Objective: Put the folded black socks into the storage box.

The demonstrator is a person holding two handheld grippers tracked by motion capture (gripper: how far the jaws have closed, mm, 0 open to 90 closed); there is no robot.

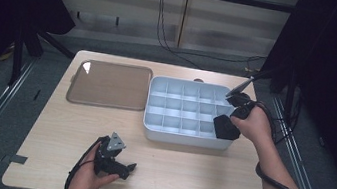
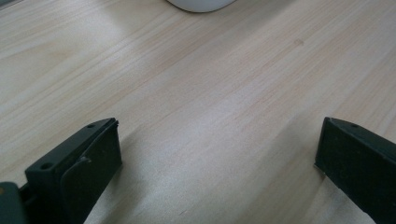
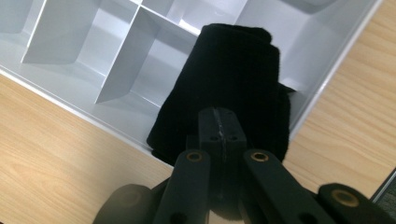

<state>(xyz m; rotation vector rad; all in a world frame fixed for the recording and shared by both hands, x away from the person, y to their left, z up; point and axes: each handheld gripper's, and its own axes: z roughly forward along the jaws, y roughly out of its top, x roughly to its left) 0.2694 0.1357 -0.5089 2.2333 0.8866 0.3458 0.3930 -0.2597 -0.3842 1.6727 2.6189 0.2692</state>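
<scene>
A rolled black cloth (image 3: pixel 233 88) hangs over the near right corner of a white compartment box (image 1: pixel 170 134). My right gripper (image 3: pixel 219 122) is shut on the cloth's near edge, its jaws pressed together with the fabric between them. From above, the same black cloth (image 1: pixel 225 127) shows in front of my right hand at the box's front right compartments. My left gripper (image 1: pixel 127 168) lies low over the bare wood near the table's front edge. Its jaws stand wide apart with nothing between them, the left gripper (image 2: pixel 217 147) just above the tabletop.
A brown flat tray (image 1: pixel 110 85) lies left of the white box on the wooden table (image 1: pixel 195 174). The white box's corner (image 2: pixel 201 4) shows far ahead of the left gripper. Cables trail from both grippers; dark curtains and metal rails flank the table.
</scene>
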